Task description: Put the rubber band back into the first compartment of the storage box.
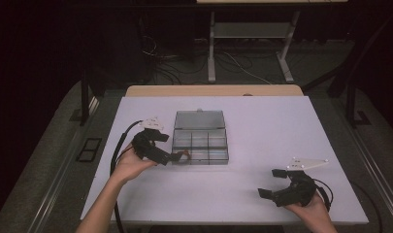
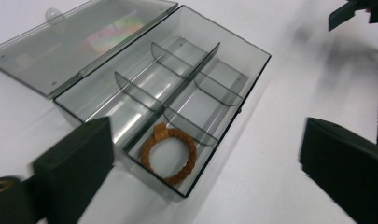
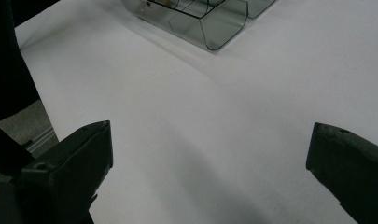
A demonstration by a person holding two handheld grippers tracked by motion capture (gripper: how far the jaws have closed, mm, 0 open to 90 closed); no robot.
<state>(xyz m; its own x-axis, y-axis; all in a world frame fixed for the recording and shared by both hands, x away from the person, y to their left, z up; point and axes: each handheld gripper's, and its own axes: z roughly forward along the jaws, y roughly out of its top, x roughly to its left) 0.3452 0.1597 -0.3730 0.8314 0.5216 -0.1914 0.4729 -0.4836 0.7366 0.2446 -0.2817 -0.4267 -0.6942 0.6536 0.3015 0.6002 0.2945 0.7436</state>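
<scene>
The clear compartment box (image 1: 201,144) sits on the white table (image 1: 262,136) just left of centre, its hinged lid (image 1: 199,119) folded flat toward 12 o'clock so every cell is reachable from above. An orange bead bracelet (image 2: 168,157) lies flat in the corner cell at the box's 7 o'clock, clear of the dividers. The left gripper (image 1: 177,156) hovers at that corner, at 9 o'clock of the box; its jaws stand wide apart with nothing between them, consistent with a release into the cell. The right gripper (image 1: 272,182) waits at 4 o'clock of the box, well apart from it, jaws spread and empty, presumably kept out of the working area.
</scene>
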